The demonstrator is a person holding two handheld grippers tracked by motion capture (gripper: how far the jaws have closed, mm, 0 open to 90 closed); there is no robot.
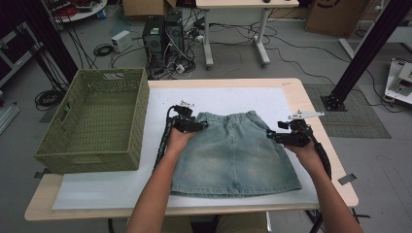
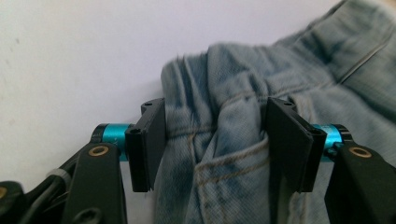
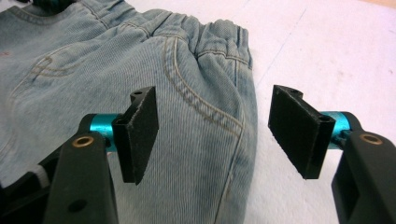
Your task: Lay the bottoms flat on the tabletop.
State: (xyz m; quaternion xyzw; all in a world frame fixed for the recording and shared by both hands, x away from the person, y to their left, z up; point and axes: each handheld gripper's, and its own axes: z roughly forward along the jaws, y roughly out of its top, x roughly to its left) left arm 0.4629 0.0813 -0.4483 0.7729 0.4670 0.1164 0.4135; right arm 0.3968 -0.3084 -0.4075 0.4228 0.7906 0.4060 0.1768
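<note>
skirt (image 1: pixel 236 153) centre frame: soft, limp denim | grab waistband corners (thicker) | left tool (image 2: pixel 215 142) spread astride a fold | right tool (image 3: pixel 212 135) spread

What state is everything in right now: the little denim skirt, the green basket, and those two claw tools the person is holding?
Light blue denim skirt: lying flat on the white sheet, waistband away from the person, left waist corner bunched.
Green woven basket: upright, empty.
Left gripper: jaws apart, bunched denim between them.
Right gripper: jaws open over the skirt's right side seam, not gripping.
</note>
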